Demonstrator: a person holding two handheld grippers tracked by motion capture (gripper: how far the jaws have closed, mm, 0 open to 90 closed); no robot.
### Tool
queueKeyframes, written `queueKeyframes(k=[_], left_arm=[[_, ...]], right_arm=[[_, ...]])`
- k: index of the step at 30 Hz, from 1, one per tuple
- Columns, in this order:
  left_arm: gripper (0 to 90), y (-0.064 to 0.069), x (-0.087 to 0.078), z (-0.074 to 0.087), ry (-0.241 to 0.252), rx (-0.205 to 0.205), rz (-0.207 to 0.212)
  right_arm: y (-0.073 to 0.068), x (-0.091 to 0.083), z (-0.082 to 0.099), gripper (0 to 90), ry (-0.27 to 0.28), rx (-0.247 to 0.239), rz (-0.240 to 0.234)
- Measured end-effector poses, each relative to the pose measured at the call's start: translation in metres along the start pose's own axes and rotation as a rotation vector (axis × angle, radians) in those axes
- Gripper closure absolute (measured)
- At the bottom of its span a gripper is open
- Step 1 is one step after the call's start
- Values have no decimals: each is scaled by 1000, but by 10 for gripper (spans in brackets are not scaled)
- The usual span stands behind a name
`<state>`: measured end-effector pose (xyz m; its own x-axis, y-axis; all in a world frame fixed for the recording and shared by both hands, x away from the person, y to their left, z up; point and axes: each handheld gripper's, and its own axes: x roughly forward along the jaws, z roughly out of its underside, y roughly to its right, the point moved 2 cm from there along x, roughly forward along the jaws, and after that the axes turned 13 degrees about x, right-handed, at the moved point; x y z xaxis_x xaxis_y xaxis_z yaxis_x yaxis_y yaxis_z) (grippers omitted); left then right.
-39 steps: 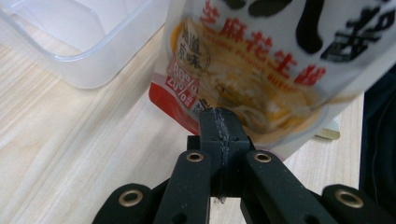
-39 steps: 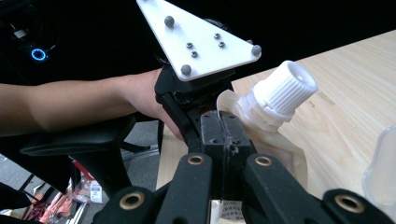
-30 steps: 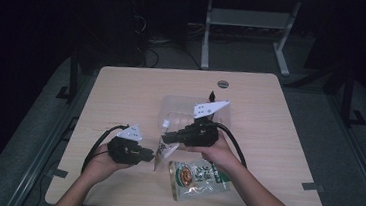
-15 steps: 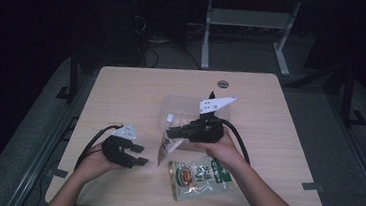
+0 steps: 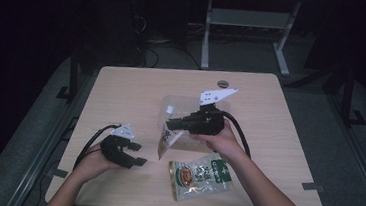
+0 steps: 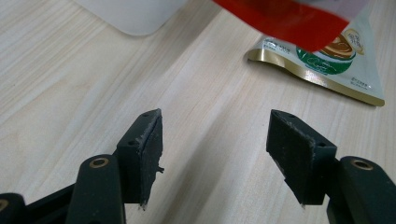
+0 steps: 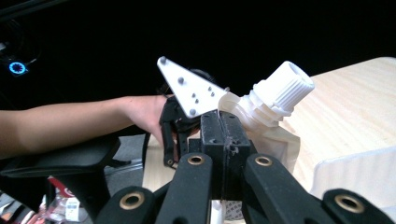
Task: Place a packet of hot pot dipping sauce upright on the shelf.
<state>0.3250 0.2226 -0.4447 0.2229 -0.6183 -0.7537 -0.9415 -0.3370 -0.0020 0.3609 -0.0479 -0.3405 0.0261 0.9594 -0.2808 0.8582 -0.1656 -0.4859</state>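
My right gripper (image 5: pixel 171 124) is shut on the top edge of a spout pouch (image 5: pixel 167 139), which hangs below it above the table's middle. In the right gripper view the jaws (image 7: pixel 223 126) pinch the pouch (image 7: pixel 275 140) just beside its white screw cap (image 7: pixel 285 88). At the table's left my left gripper (image 5: pixel 139 154) lies low and open; its jaws have just been opening, with nothing between them. In the left gripper view that gripper (image 6: pixel 215 140) spans bare wood, and the pouch's red bottom (image 6: pixel 285 18) hangs ahead of it.
A green and gold snack bag (image 5: pixel 202 175) lies flat near the front edge, under my right forearm, also seen as the bag (image 6: pixel 336 60). A pale translucent tray (image 5: pixel 188 106) sits behind the pouch, its corner (image 6: pixel 135 14) ahead of the left jaws. A small round grommet (image 5: pixel 223 83) marks the far side.
The left jaws have opened wide and now stand apart from the pouch, a little farther left. The right gripper has lifted the pouch slightly.
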Motion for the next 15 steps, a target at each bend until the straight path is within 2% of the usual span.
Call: queueKeyframes(k=[15], left_arm=[[353,1,2,1,-11,7,6]], right_arm=[[19,-7,-34,900,44,-3,54]])
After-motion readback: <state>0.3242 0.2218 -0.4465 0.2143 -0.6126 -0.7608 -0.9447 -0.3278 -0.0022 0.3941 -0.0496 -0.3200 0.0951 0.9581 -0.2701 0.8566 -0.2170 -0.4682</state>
